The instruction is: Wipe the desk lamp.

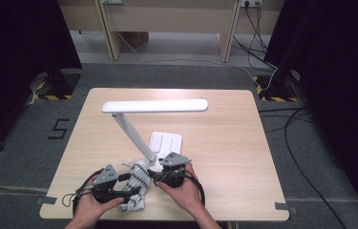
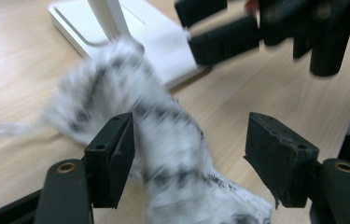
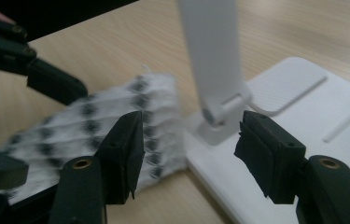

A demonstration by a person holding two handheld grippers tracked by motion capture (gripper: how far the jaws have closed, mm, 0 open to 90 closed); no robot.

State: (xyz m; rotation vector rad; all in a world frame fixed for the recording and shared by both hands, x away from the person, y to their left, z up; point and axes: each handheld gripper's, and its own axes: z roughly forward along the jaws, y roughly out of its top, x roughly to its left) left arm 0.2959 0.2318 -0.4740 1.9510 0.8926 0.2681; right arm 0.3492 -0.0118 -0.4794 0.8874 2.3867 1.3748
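Both the left gripper [image 2: 189, 158] and right gripper [image 3: 189, 156] stand spread wide, gripping nothing, over the crumpled white black-spotted cloth [image 1: 136, 183] beside the lamp base [image 1: 166, 142].

Both forearms in from the near edge, left gripper [image 1: 128, 185] and right gripper [image 1: 153, 175] angled inward, close together, low over the surface [image 1: 224, 143]; jaws on both spread wide, gripping nothing

High view looks down; both gripper views closely share the cloth [image 2: 130, 116] and lamp base [image 3: 303, 121].
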